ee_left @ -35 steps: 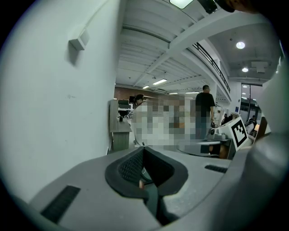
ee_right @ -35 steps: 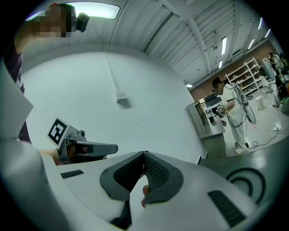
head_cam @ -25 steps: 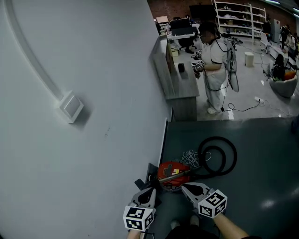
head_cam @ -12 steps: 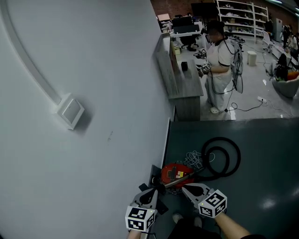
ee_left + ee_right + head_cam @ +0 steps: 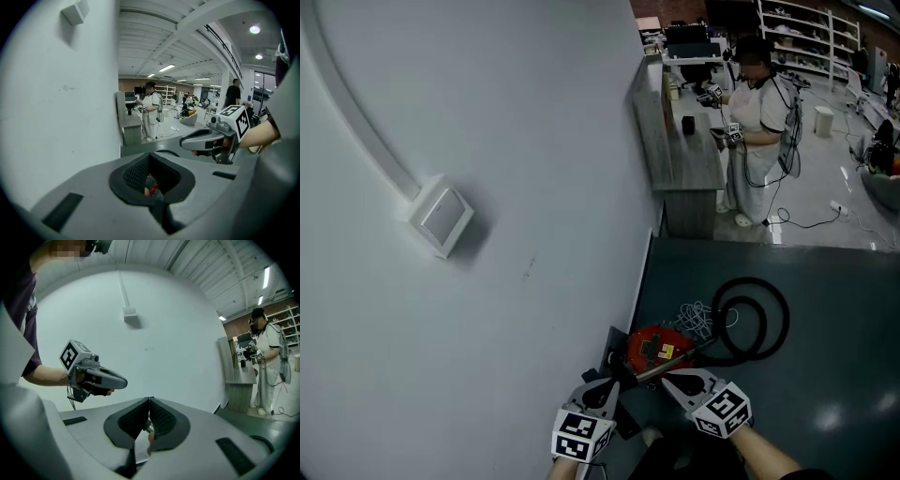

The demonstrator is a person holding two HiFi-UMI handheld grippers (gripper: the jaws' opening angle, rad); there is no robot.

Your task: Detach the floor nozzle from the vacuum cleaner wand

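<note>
The red vacuum cleaner body lies on the dark floor close to the wall, with its black hose coiled to the right. A metal wand runs slantwise across its near side. A black part, which may be the floor nozzle, sits by the wall, partly hidden. My left gripper is shut and empty just left of the wand's lower end. My right gripper is shut and empty just right of it. In the left gripper view, red shows past the shut left gripper. The right gripper has the wand behind it.
A white wall fills the left, with a conduit and box. A loose white cable lies beside the hose. Farther off stand a grey counter and a person with grippers. My feet show at the bottom edge.
Both grippers have edged forward and down, so their tips now sit closer to the wand and the red body. Both stayed shut. The head view has shifted a little.
</note>
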